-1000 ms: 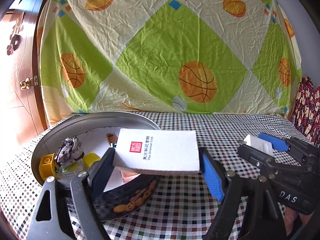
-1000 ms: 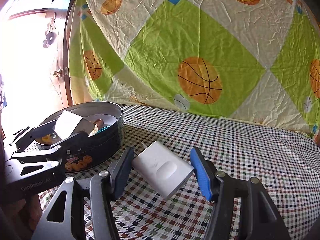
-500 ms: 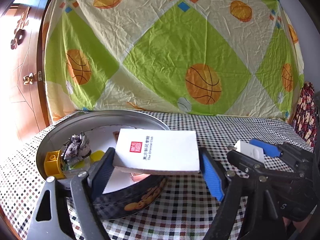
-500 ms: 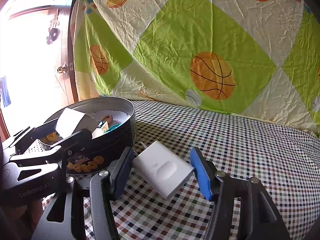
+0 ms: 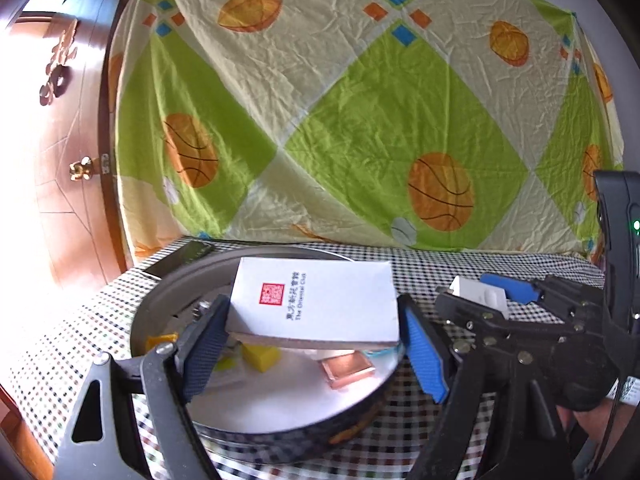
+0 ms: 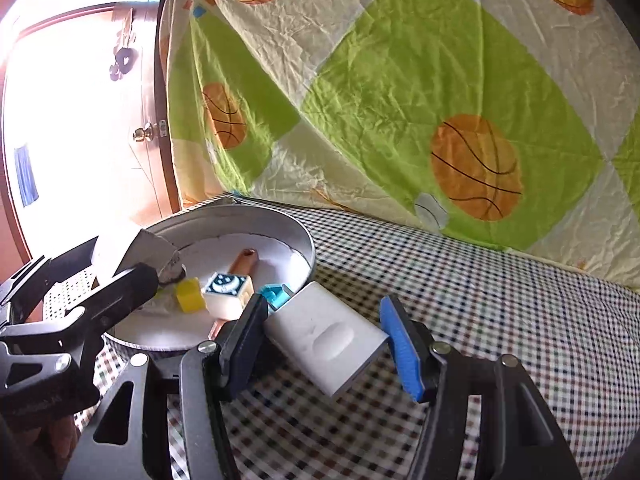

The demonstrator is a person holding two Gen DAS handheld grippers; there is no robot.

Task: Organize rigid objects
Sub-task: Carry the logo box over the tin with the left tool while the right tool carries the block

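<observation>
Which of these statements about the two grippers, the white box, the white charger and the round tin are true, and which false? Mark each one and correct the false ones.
1. The left gripper holds a white box with a red seal printed on it. True.
2. The right gripper is empty. False: it is shut on a white charger.
3. The round tin is empty. False: it holds small things, among them a yellow block and a cube with a moon picture.
4. The white box is above the round tin. True.
5. The tablecloth is plain white. False: it is checked.
</observation>
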